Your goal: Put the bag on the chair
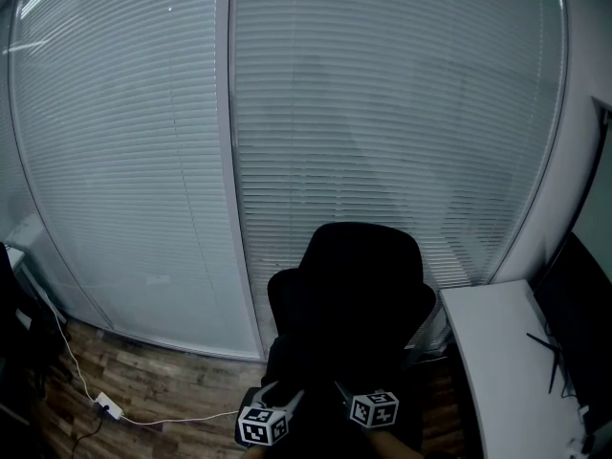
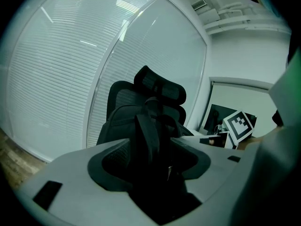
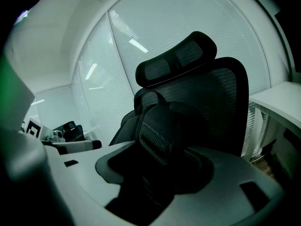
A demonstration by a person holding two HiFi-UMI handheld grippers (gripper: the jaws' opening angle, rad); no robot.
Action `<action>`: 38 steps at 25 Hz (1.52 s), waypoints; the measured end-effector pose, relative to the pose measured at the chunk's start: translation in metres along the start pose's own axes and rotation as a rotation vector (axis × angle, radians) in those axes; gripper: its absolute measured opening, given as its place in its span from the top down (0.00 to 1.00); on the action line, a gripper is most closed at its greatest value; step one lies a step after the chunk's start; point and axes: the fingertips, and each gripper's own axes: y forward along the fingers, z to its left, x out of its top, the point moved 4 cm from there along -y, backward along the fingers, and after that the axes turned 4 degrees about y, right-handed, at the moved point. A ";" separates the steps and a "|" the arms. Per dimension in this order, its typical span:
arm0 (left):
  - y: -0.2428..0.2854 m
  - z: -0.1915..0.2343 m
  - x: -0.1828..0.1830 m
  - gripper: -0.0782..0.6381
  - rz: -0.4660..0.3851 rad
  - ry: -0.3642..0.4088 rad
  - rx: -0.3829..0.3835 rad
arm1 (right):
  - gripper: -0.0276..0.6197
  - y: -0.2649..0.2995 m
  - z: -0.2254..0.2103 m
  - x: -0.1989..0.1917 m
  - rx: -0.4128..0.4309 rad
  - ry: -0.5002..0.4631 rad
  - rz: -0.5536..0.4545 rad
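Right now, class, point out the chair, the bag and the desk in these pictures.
chair [image 3: 176, 60], right gripper view, on its mesh headrest.
bag [image 2: 120, 126], left gripper view, on its dark body in front of the chair back.
desk [image 1: 492, 361], head view, on its bare white top.

An office, shown by the slat-blinded glass partition [image 1: 143, 161], black mesh chair [image 1: 354, 295] and white desk [image 1: 497, 361].

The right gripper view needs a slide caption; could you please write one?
Black bag against the mesh chair, its strap between the open jaws of the right gripper.
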 end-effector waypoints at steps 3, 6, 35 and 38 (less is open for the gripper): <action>-0.004 -0.005 0.001 0.52 -0.007 -0.005 0.014 | 0.62 -0.009 -0.001 0.003 0.001 0.002 -0.012; -0.006 -0.011 0.004 0.52 -0.019 -0.012 0.028 | 0.62 -0.016 -0.005 0.005 0.001 0.002 -0.015; -0.079 -0.104 -0.003 0.64 -0.149 0.017 0.174 | 0.83 -0.141 0.015 0.016 0.187 -0.077 -0.153; -0.089 -0.122 -0.003 0.70 -0.178 0.030 0.193 | 0.85 -0.158 0.016 0.017 0.215 -0.082 -0.172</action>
